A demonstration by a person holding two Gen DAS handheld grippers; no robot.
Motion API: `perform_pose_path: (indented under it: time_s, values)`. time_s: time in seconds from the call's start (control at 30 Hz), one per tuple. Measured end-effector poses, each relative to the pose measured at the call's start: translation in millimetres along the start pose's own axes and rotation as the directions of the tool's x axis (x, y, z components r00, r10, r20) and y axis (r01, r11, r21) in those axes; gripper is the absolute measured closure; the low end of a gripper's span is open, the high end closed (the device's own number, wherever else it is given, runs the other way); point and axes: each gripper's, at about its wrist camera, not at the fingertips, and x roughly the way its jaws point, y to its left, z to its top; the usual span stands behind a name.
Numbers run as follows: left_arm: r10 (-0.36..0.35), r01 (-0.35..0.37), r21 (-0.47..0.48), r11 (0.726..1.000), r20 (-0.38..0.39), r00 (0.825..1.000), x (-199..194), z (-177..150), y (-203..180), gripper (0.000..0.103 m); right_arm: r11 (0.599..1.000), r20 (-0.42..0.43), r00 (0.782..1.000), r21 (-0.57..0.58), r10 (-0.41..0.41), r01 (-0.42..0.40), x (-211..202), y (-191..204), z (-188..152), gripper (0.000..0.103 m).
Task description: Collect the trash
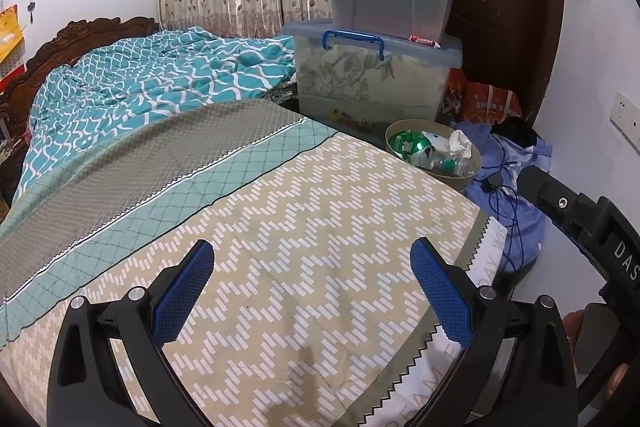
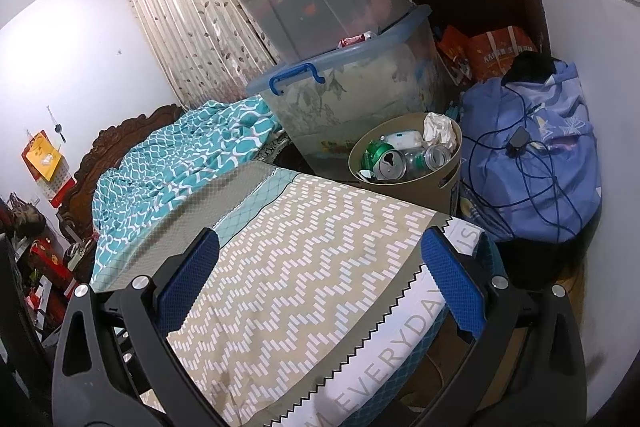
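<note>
The bin [image 2: 404, 155], a tan round tub, stood on the floor just past the far corner of the bed [image 2: 304, 267], against the lowest of the stacked storage boxes [image 2: 348, 95]. It held a green can [image 2: 384, 157], clear bottles [image 2: 430, 157] and a crumpled tissue [image 2: 440, 129], filled close to its rim. No loose trash showed on the bedcover in either view, so the collecting looked largely done. The left gripper [image 1: 312, 279] hovered over the cover, jaws spread wide and holding nothing; the right gripper [image 2: 320, 269] did likewise, wide apart and empty, nearer the bed's corner. Risks, as judged: the tissue sat high at the rim and could tip out if the bin were jostled or lifted by one wall. The cans and bottles lay loosely and might roll out on a tilt. A blue cable [image 2: 532, 163] trailed over the blue bundle [image 2: 560, 131] beside the bin and could snag a finger reaching from that side. The boxes stacked above looked tall; a knock at the base might shift them.
</note>
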Motion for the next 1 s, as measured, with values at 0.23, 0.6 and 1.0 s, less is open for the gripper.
perform_pose_path:
  time_s: [0.23,0.6,1.0]
  values:
    - [0.04,-0.04,0.007,0.999,0.029,0.999,-5,2,-1,0.008,1.0,0.023,1.0,-0.019,-0.006,0.006,-4,6,1,0.003]
    - [0.115,-0.114,-0.013,0.993,0.104,0.988,-22,5,3,0.008,0.999,0.038,0.999,-0.031,-0.031,0.032,-5,4,0,0.003]
    - [0.163,-0.161,-0.026,0.987,0.138,0.977,-32,8,7,0.008,0.998,0.036,0.998,-0.046,-0.051,0.053,-3,4,-3,0.003]
